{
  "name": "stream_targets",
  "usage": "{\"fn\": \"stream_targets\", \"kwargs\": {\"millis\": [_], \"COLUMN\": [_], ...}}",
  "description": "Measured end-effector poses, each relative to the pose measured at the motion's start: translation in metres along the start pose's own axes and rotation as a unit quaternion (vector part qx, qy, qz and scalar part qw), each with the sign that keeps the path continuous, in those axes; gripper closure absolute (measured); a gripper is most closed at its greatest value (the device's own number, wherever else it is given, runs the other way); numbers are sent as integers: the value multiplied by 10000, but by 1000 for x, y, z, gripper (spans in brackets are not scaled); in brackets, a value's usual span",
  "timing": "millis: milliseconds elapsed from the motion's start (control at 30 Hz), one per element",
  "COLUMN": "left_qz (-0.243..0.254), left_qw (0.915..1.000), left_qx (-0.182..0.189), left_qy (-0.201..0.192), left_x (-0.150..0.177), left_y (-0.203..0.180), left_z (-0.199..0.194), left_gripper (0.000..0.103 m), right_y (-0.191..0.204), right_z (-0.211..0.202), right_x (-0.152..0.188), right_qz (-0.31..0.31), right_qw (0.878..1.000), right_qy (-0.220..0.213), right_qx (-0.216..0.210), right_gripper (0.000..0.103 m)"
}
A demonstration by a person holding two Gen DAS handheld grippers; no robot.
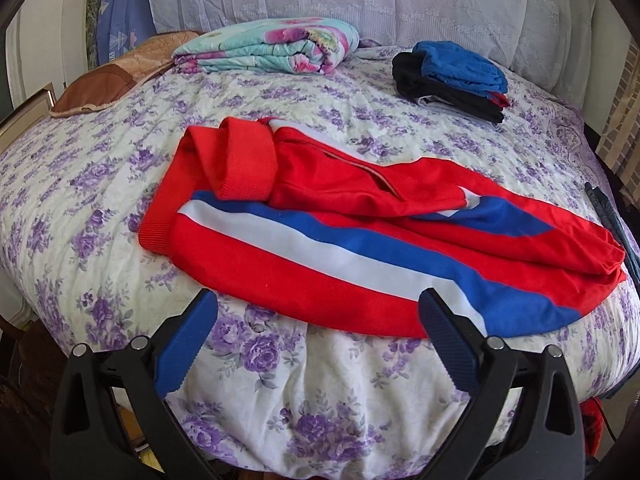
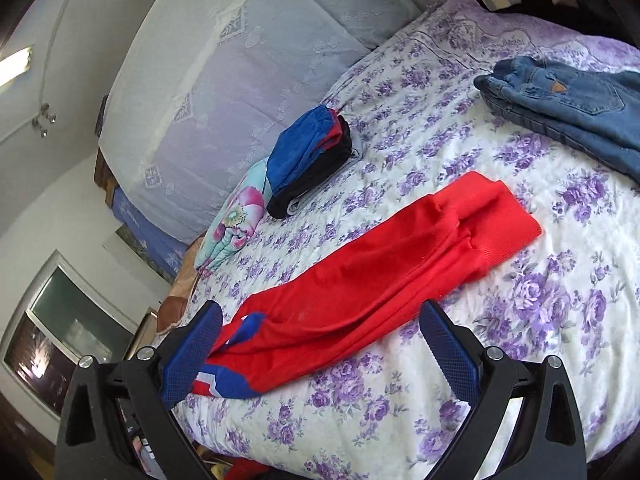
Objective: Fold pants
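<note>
my left gripper hangs over the near edge of the bed, fingers spread wide with nothing between them, its right fingertip overlapping the near hem of the red pants. the pants lie across the middle of the floral bedspread, loosely doubled over, the blue and white stripe running along the near side and the ribbed cuffs bunched at the far left. my right gripper is tilted and also wide apart, holding nothing, hovering above the striped end of the pants, whose red cuffs point to the far right in this view. far back on the bed sits a stack of folded clothes, blue on top of black. left of it is a folded floral blanket. blue jeans lie at the far right, cut off by the frame. i think the left fingertip in the right wrist view just touches the cloth, but i can't be sure.
</note>
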State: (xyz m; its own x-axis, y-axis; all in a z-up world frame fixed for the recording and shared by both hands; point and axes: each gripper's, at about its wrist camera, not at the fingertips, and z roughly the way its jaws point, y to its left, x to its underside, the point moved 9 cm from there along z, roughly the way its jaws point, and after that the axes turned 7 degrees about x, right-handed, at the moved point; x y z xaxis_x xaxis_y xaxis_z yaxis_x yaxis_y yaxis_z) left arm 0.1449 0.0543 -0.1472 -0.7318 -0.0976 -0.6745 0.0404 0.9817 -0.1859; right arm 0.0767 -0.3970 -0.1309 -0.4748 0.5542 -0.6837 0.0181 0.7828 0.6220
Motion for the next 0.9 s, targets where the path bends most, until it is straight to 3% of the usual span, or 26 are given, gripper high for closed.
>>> {"fn": "stream_targets", "kwargs": {"millis": [133, 267, 467, 667, 767, 833, 900], "left_qz": [-239, -612, -1092, -1147, -1336, -1520, -1728], "left_qw": [9997, 9979, 9926, 9918, 9880, 9837, 9784], "left_qx": [56, 230, 523, 518, 682, 822, 977], "left_qy": [-73, -19, 28, 214, 356, 500, 583], "left_x": [-14, -33, -43, -57, -65, -68, -72], "left_y": [7, 12, 18, 20, 24, 30, 35], "left_z": [4, 4, 4, 14, 19, 23, 26], "left_gripper": [5, 5, 5, 5, 5, 5, 5], "right_y": [-9, 6, -9, -23, -25, -23, -23], "right_z": [13, 39, 65, 81, 94, 100, 101], "right_x": [-6, -9, -7, -23, -32, -36, -40], "right_qz": [466, 475, 542, 549, 428, 296, 225], "right_qw": [9985, 9971, 9946, 9934, 9929, 9931, 9936], "right_qy": [157, 488, 848, 882, 943, 993, 977], "right_qx": [-236, -331, 266, 488, 580, 541, 511], "right_gripper": [4, 4, 5, 20, 39, 65, 85]}}
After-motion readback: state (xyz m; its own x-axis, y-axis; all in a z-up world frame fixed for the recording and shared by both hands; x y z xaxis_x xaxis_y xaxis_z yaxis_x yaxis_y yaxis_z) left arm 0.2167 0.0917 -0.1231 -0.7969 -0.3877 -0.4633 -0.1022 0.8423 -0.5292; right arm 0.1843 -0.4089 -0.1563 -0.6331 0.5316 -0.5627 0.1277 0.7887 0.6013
